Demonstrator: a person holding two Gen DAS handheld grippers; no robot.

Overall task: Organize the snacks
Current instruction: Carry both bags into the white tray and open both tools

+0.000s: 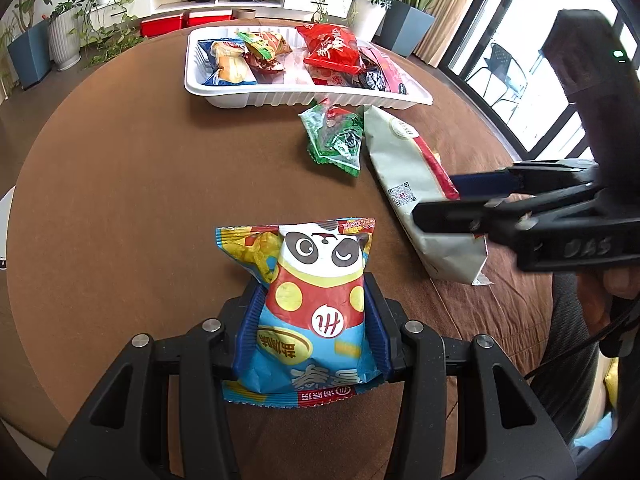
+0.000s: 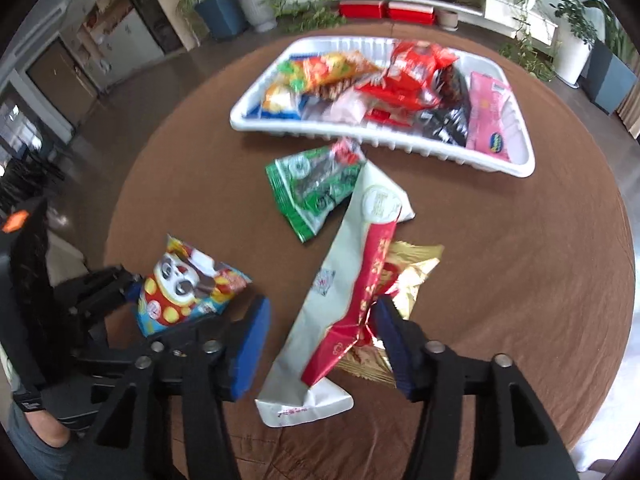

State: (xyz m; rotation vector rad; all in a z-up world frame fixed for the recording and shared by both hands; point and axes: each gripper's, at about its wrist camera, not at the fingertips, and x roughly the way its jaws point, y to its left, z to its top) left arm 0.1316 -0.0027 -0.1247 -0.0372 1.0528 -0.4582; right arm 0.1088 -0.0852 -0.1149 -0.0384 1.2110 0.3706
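Observation:
My left gripper is shut on a blue panda snack bag, which stands upright on the brown table; the right wrist view shows the same bag at the left. A long white packet with a red ribbon lies between the blue pads of my right gripper. The jaws stand apart and do not press on it. A gold packet sits partly under it. In the left wrist view the right gripper straddles this white packet. A green packet lies beside it.
A white tray with several snack packets stands at the far side of the round table, and its rim also shows in the right wrist view. Beyond are potted plants, a white shelf and red boxes. Windows stand at the right.

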